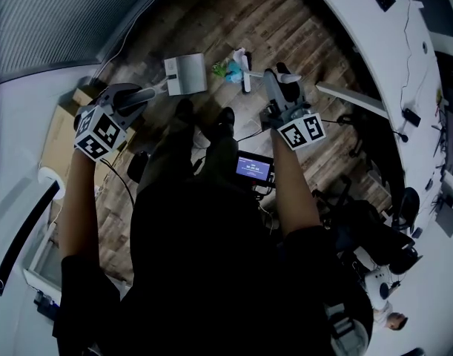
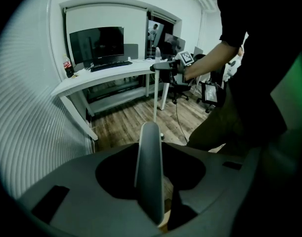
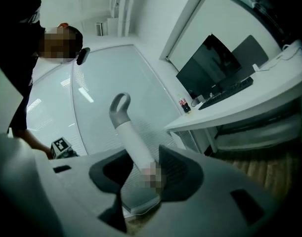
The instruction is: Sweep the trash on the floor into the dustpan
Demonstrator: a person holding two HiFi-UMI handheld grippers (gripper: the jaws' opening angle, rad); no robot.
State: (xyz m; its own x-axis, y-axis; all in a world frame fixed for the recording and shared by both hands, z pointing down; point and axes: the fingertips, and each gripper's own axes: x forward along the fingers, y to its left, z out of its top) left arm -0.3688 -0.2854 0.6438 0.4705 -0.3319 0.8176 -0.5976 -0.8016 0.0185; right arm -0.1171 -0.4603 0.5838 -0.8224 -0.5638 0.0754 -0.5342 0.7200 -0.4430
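Trash [image 1: 227, 70] is seen at twelve o'clock on the wooden floor [image 1: 285, 28]. The dustpan [image 1: 185, 74] is clamped by the left gripper [image 1: 139, 96], and the brush [image 3: 128, 132] by the right gripper [image 3: 143, 172].

Hand-held grippers: 2 in all, the left hand-held gripper [image 1: 146, 95] and the right hand-held gripper [image 1: 273, 84]. Marker cubes [image 1: 100, 130]: 2, 1 per gripper. On the floor [image 1: 211, 21]: 1 dustpan [image 1: 185, 74], 1 small clump of trash [image 1: 226, 70], pcs too small to count. Broom [image 3: 133, 138]: 1. Shoes [image 1: 183, 111]: 2. Small lit screen [image 1: 253, 167] at the person's waist: 1. By the wall: 1 white worktop [image 2: 106, 77] w/ 1 monitor [image 2: 96, 43], 1 keyboard [image 2: 110, 64], 1 bottle [image 2: 67, 68]. Office chair [image 2: 178, 85] nearby: 1.
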